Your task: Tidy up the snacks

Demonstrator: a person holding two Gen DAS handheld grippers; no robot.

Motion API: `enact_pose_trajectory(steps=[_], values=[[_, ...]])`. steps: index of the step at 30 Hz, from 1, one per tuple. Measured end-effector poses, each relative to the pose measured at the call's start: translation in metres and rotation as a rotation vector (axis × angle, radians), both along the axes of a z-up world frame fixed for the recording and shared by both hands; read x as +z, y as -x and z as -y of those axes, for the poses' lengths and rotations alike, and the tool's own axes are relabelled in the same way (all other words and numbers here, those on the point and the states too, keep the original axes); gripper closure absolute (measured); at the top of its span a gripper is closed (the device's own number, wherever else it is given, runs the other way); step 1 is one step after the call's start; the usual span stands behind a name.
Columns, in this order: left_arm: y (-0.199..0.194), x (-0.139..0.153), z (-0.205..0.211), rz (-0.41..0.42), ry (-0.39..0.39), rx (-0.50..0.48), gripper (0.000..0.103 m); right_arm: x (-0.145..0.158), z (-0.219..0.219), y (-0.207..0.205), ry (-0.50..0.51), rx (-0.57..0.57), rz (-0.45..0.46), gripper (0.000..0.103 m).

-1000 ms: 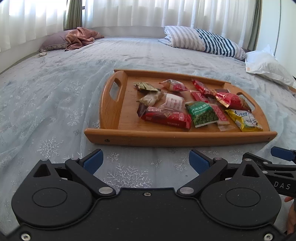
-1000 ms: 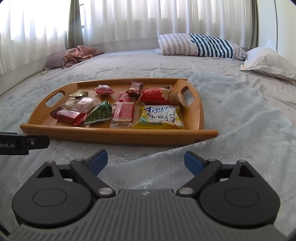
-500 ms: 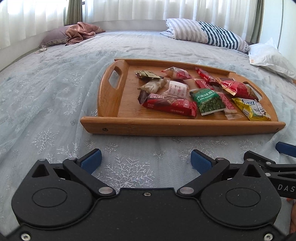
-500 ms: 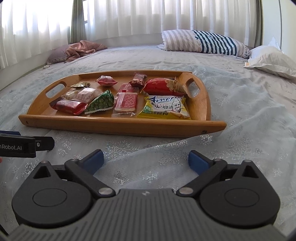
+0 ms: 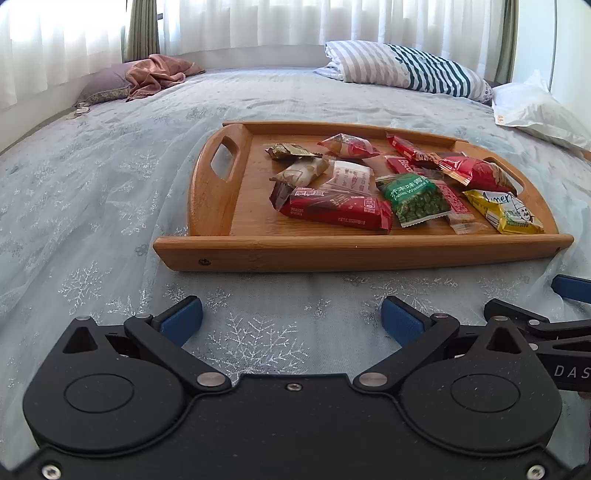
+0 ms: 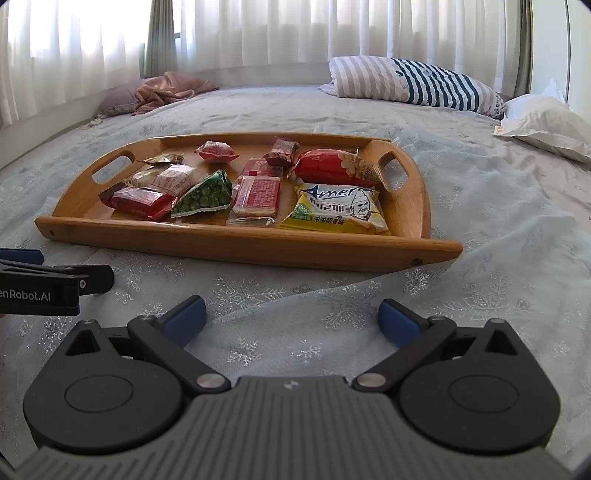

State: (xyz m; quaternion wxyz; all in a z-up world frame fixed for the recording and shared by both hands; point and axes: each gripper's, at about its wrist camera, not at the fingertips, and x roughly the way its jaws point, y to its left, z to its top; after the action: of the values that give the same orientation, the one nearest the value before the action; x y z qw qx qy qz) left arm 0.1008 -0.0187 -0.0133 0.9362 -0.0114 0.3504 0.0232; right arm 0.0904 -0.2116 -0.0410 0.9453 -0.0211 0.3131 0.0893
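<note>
Right gripper [image 6: 291, 314] agape, snacks [image 6: 334, 210] on tray [image 6: 251, 245]

Both wrist cameras are riding low over the bedspread [image 5: 110, 192], looking forward and slightly down at the wooden tray [image 5: 332, 254] of snacks, near but not over it. The left view is catching it from its left end, the right view from its right end [image 6: 417, 184]; both are sharing the tray, the striped pillow [image 6: 406, 81] and the curtains [image 5: 295, 22]
</note>
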Motion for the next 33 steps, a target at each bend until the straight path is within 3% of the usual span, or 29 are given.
enact_pose_trajectory(steps=[33], values=[[-0.0033, 0.0, -0.0017, -0.025, 0.011, 0.007, 0.0, -0.0006, -0.0002, -0.0006, 0.001, 0.002, -0.002, 0.0]])
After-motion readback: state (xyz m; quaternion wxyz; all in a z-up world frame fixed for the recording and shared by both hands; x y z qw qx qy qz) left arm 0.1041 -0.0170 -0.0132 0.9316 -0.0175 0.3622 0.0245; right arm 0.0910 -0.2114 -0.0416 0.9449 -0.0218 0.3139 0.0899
